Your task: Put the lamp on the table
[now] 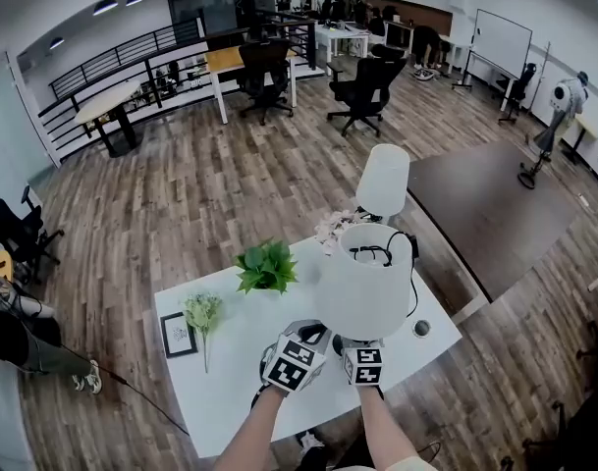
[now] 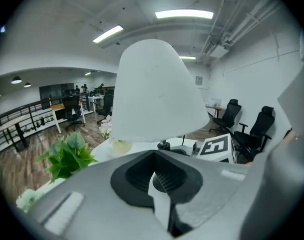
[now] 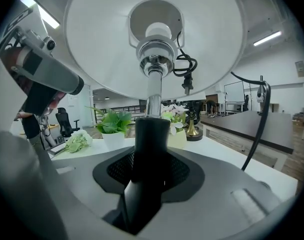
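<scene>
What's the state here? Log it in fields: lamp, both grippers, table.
lamp: white shade, above the table's near right part; base hidden, so contact with the table can't be told
right gripper: shut on the lamp's black stem
left gripper: beside the right one; thin white piece between its jaws, grip unclear
table: white; bears potted plant, flower bunch, picture frame, second lamp

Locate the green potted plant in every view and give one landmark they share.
Head view: green potted plant sits left of centre, left of the nearer lamp.
Left gripper view: lower left, under the shade's left edge.
Right gripper view: left of centre, just left of the lamp's stem.
Shared landmark: that lamp's white shade.
</scene>
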